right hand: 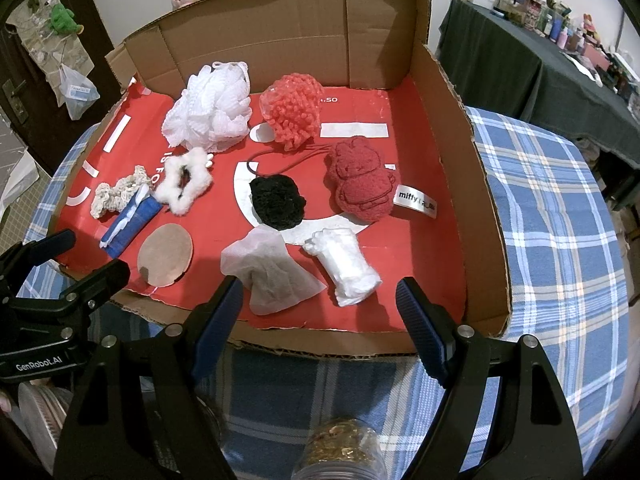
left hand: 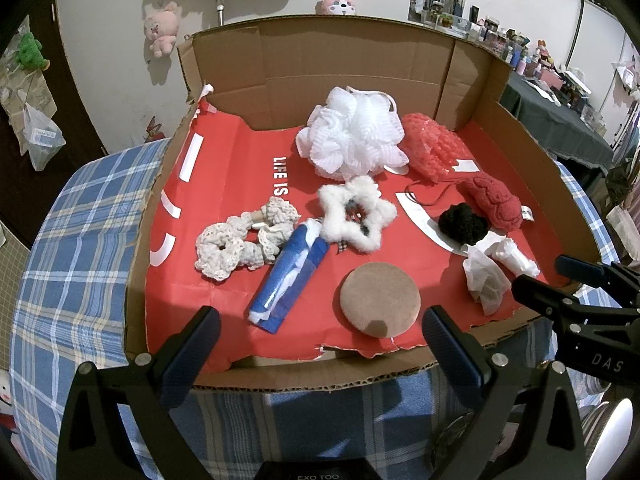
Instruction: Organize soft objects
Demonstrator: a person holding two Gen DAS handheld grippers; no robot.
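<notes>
While unheld, soft objects (right hand: 276,200) inside box (right hand: 486,216).

White lettering (left hand: 281,176) on the red liner is partly hidden under the white star scrunchie (left hand: 354,213), and a jar (right hand: 340,452) is cut off by the bottom edge.

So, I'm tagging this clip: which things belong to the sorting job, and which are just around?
Job:
white bath pouf
coral pouf
red plush
black pom-pom
white scrunchie
cardboard tray

Just around:
wall plush
cluttered side table
jar
</notes>
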